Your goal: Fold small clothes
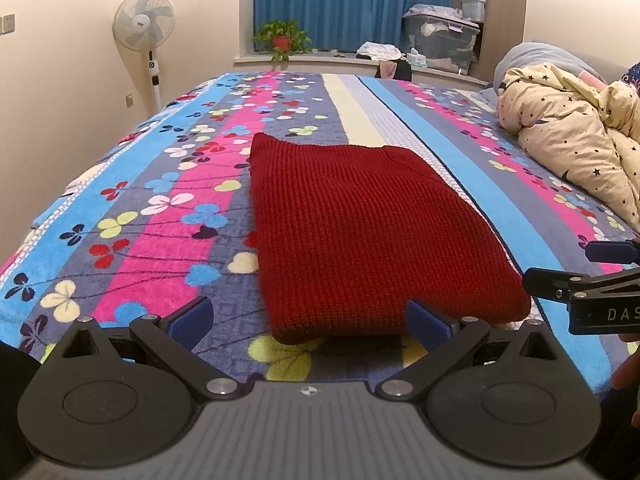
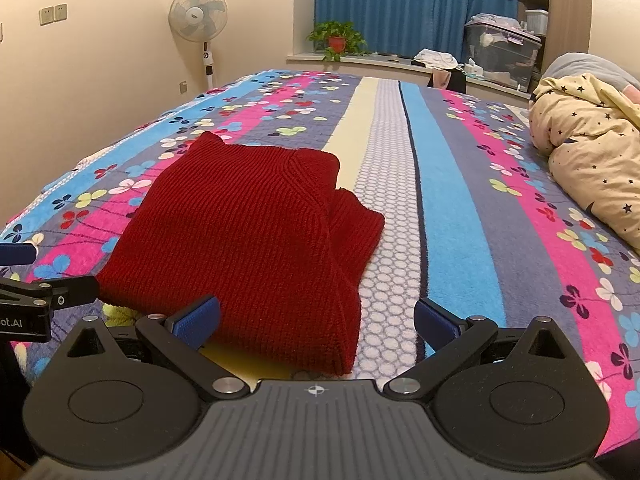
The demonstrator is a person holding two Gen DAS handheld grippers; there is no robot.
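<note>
I see the folded red knit sweater (image 1: 360, 236) lying mid-bed on the floral striped blanket (image 1: 160, 200) (near edge before me); my left gripper (image 1: 308, 320) and right gripper (image 2: 316, 322) both gape, holding nothing.

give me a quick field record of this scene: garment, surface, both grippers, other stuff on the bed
garment: red knit sweater, folded, lying flat
surface: striped floral bedspread
left gripper: open, fingers either side of the sweater's near edge
right gripper: open, at the near right corner
also on bed: star-print quilt, bunched at right
</note>
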